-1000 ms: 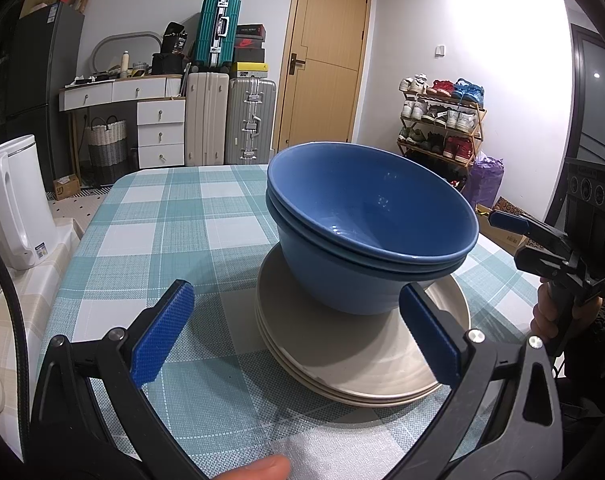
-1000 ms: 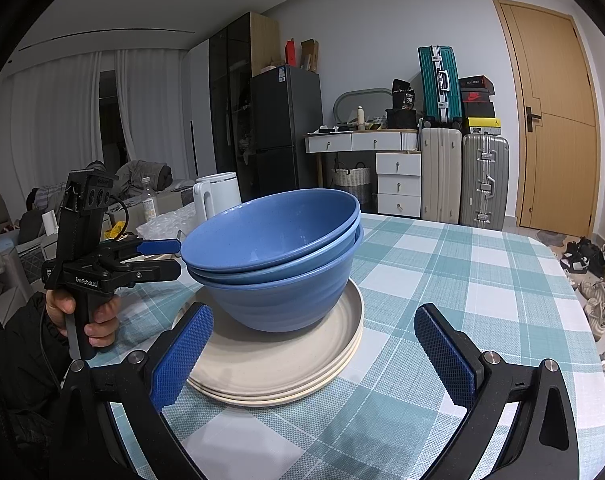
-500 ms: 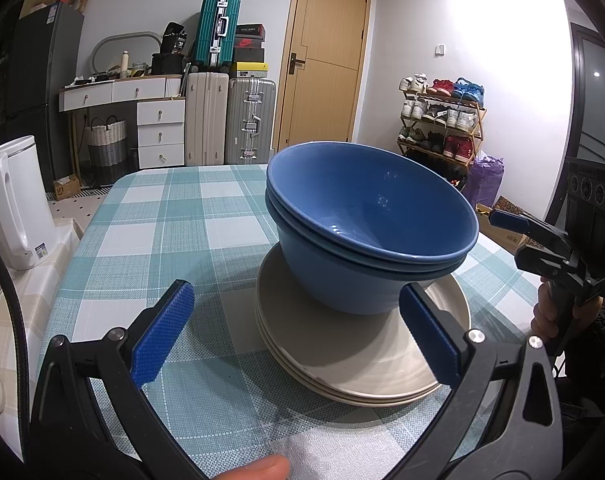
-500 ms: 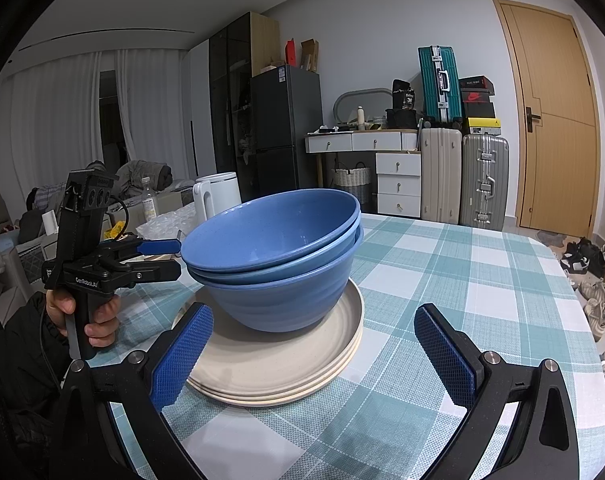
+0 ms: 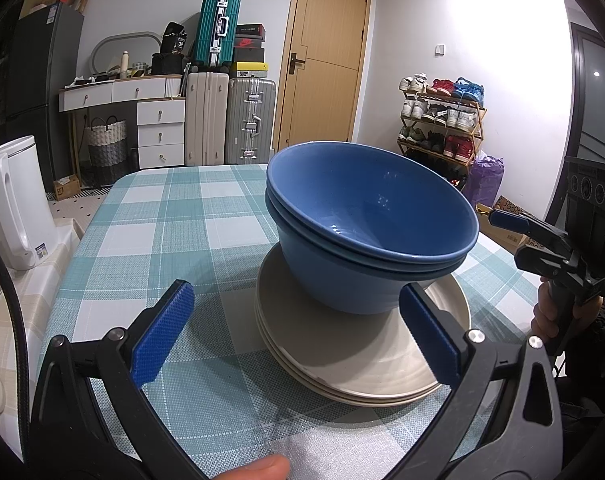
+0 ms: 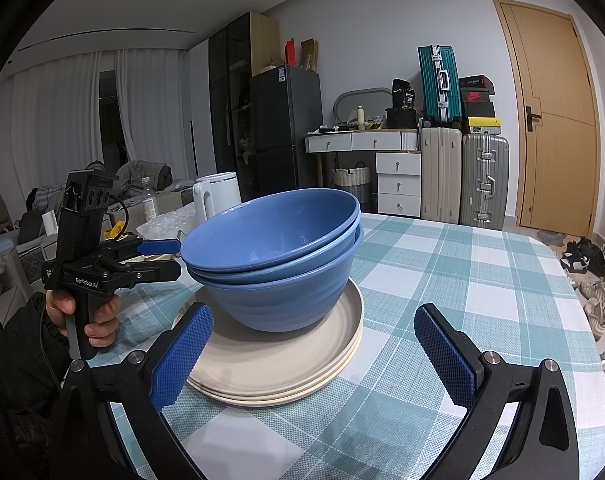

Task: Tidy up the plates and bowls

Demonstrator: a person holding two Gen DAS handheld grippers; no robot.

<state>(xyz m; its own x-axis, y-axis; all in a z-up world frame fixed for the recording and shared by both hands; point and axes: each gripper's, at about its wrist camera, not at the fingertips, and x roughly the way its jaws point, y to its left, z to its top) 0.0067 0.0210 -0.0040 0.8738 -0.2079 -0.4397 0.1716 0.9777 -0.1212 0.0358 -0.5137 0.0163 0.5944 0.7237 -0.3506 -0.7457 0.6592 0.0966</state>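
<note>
A: Largest first. We see the table (image 5: 174, 236) under a teal check cloth (image 6: 454, 280), with everything stacked near its middle.

B: Stack contents?

A: We count three beige plates (image 5: 342, 364) flat on the cloth, and three nested blue bowls (image 5: 366, 232) upright on top of them. The bowls sit off-centre on the top plate, toward the left-wrist side.

B: Tools?

A: We have the left gripper (image 5: 306, 332) released, blue pads spread wide, holding nothing. It sits low in front of the plates, apart from them. From the right wrist we see it (image 6: 162, 258) side-on beside the bowls, near the rim but not touching.

B: Right one?

A: The right gripper (image 6: 318, 356) is also spread wide and holding nothing, hovering at the plates' near edge. Contact between its left pad and the plate rim: we cannot tell. From the left wrist it (image 5: 518, 236) shows at the far right, in the person's hand.

B: Anything else on the table?

A: A white kettle (image 5: 16, 204) stands off the table's left edge, well apart from the stack.
</note>
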